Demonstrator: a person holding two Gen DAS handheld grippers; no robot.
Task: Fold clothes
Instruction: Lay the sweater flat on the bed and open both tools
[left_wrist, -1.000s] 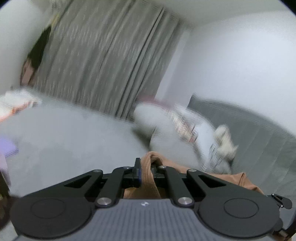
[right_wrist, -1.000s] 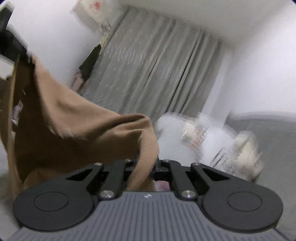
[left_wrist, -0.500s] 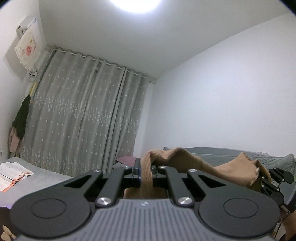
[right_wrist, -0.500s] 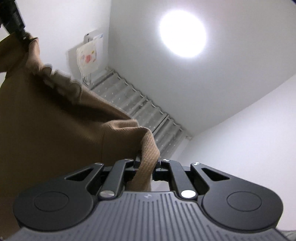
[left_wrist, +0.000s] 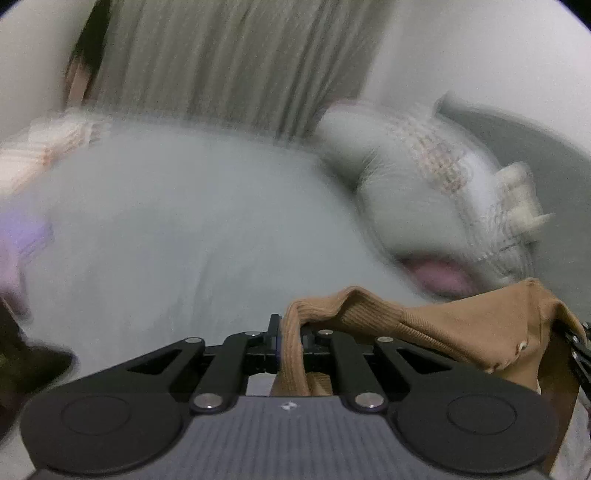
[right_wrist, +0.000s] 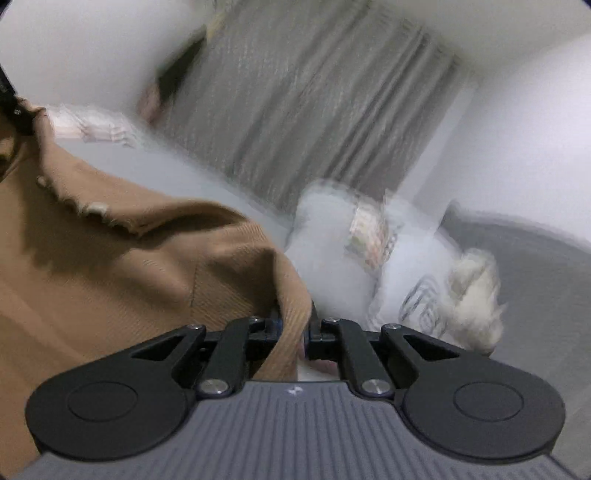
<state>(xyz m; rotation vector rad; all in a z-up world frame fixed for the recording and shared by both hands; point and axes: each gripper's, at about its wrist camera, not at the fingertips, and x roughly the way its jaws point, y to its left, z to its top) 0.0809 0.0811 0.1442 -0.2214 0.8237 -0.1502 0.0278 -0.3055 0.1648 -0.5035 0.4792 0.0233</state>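
While both views are pretty smeared with motion blur, the grip itself is easy to read: the left hand-held gripper (left_wrist: 291, 332) is clamped on a ribbed edge of the tan knit garment (left_wrist: 443, 325), and the right hand-held gripper (right_wrist: 293, 328) is pinched tight on another ribbed edge of the same piece. So the garment hangs stretched between the two, up in the air over the grey bed (left_wrist: 166, 229), not lying on it yet. In the right view most of the fabric sags off to the left side.

Stuff I'd worry about from here, just my guess:
- Both grips are only on a thin bit of hem. A quick swing could yank the knit out of one pair of jaws, and then the whole thing drops in a heap.
- That loose hanging part could land bunched or folded under itself on the bed, so the fold starts crooked.
- The white pillow (left_wrist: 424, 192) and the fluffy cream toy (right_wrist: 476, 288) sit near the headboard end of the bed. If the garment comes down too far that way it drapes over them instead of lying flat.
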